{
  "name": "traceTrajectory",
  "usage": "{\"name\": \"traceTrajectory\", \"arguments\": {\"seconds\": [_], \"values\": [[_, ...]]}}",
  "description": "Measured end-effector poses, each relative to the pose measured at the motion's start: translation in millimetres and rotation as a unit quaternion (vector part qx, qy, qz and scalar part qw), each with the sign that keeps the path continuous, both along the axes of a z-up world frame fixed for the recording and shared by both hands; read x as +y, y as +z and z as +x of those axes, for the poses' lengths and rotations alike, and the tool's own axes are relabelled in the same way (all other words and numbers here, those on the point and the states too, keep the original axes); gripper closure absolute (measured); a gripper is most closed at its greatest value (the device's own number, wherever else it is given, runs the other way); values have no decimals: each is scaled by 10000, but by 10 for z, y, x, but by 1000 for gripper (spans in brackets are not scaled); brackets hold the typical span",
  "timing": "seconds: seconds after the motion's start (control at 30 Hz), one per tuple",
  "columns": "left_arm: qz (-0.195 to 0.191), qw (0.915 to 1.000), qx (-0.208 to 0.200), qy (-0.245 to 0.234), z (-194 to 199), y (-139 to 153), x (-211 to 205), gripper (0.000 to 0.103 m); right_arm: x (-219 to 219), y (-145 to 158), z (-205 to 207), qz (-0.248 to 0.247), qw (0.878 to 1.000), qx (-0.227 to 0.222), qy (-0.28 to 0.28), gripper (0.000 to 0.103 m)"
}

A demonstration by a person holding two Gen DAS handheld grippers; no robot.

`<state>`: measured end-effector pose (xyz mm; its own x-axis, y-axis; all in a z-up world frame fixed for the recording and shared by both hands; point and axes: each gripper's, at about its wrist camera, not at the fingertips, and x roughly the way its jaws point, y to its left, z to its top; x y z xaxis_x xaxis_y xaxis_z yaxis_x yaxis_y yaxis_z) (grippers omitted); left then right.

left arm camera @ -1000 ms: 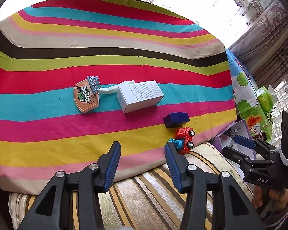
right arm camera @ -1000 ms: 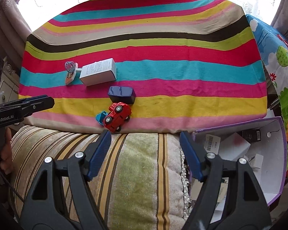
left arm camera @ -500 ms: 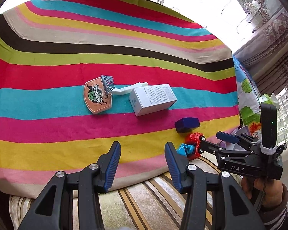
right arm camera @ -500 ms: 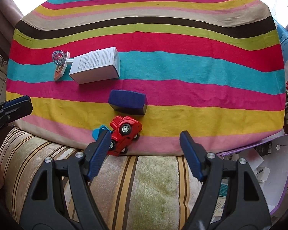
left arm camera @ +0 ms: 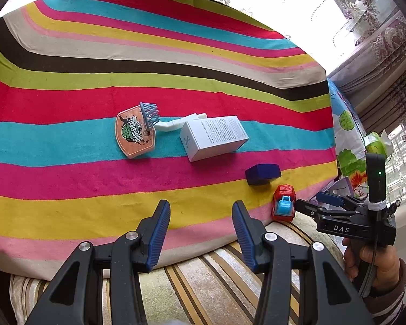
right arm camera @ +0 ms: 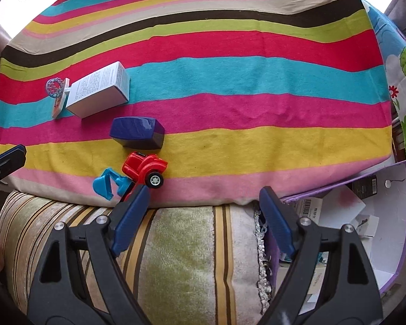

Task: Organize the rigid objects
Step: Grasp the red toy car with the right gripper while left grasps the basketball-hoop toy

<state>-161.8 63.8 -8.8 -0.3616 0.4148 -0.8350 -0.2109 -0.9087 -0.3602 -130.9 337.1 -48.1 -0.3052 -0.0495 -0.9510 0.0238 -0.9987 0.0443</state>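
On a striped cloth lie a toy basketball hoop (left arm camera: 136,133) (right arm camera: 57,94), a white carton (left arm camera: 214,137) (right arm camera: 99,93), a dark blue block (left arm camera: 263,173) (right arm camera: 137,132) and a red toy digger with a blue scoop (left arm camera: 283,206) (right arm camera: 138,174) at the cloth's near edge. My left gripper (left arm camera: 200,230) is open and empty, over the near edge, left of the digger. My right gripper (right arm camera: 204,210) (left arm camera: 312,203) is open and empty; its left finger (right arm camera: 131,218) stands just in front of the digger.
A striped sofa cushion (right arm camera: 181,257) runs under the cloth's near edge. A white and purple box (right arm camera: 387,216) holding several small packages sits to the right of the cloth. A cartoon-print blanket (left arm camera: 346,135) and curtains lie beyond the right edge.
Both grippers have moved forward toward the cloth. My right gripper has closed in on the red digger, which now sits right by its left finger. Both stayed open.
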Motion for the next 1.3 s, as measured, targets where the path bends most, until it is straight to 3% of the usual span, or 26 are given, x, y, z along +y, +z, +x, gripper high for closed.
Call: {"name": "traceTrajectory", "arguments": {"seconds": [0.2, 0.37, 0.47, 0.73, 1.0, 1.2, 1.3], "values": [[-19, 10000, -19, -32, 9, -17, 25, 54, 114, -204, -7, -36, 9991, -388, -161, 20], [-26, 10000, -28, 67, -19, -19, -40, 54, 122, 14, 98, 11, 9996, -52, -274, 20], [-115, 9999, -20, 98, -61, -15, -58, 54, 24, 141, 177, -258, 9996, 68, -83, 20], [-239, 9992, 35, 326, -155, 22, -196, 54, -412, 106, 140, -60, 9963, 199, 838, 20], [-373, 9977, 39, 560, -363, 7, -294, 54, -441, -50, -3, 18, 9961, 37, 885, 20], [-153, 9972, -25, 736, -613, -24, -275, 54, -453, -115, -42, -112, 9955, 15, 942, 20], [-142, 9959, -75, 893, -760, -83, -242, 54, -467, -134, -73, -189, 9952, -10, 956, 27]]}}
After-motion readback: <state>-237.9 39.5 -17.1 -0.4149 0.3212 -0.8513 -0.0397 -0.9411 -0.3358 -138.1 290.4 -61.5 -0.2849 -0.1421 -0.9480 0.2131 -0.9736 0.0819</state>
